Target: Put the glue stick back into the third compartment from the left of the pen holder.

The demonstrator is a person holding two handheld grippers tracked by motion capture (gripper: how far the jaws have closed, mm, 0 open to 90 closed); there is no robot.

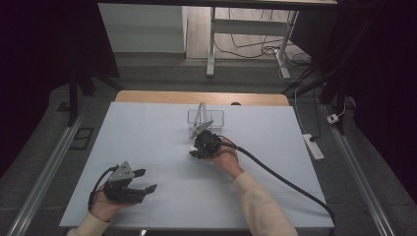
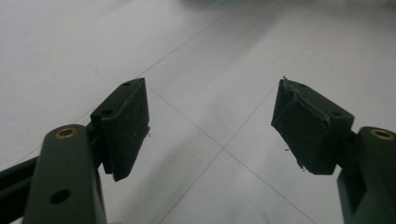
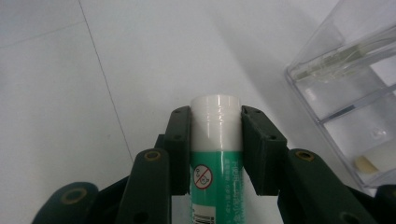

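Note:
A glue stick (image 3: pixel 215 154) with a green label and a white cap end lies between the jaws of my right gripper (image 3: pixel 216 116), whose pads press on both sides of it just below the cap. In the high view the right gripper (image 1: pixel 200 147) sits at the middle of the white table, just in front of a clear plastic box (image 1: pixel 205 121). My left gripper (image 1: pixel 143 180) rests near the table's front left, jaws wide apart. In its own view the left gripper (image 2: pixel 210 121) has nothing but the bare table between its pads.
The clear box (image 3: pixel 345 93) has compartments; a transparent ruler-like strip leans out of it and a small white piece lies inside. A thick black cable (image 1: pixel 280 179) trails from the right gripper toward the front right. The white table cover (image 1: pixel 147 132) has faint fold lines.

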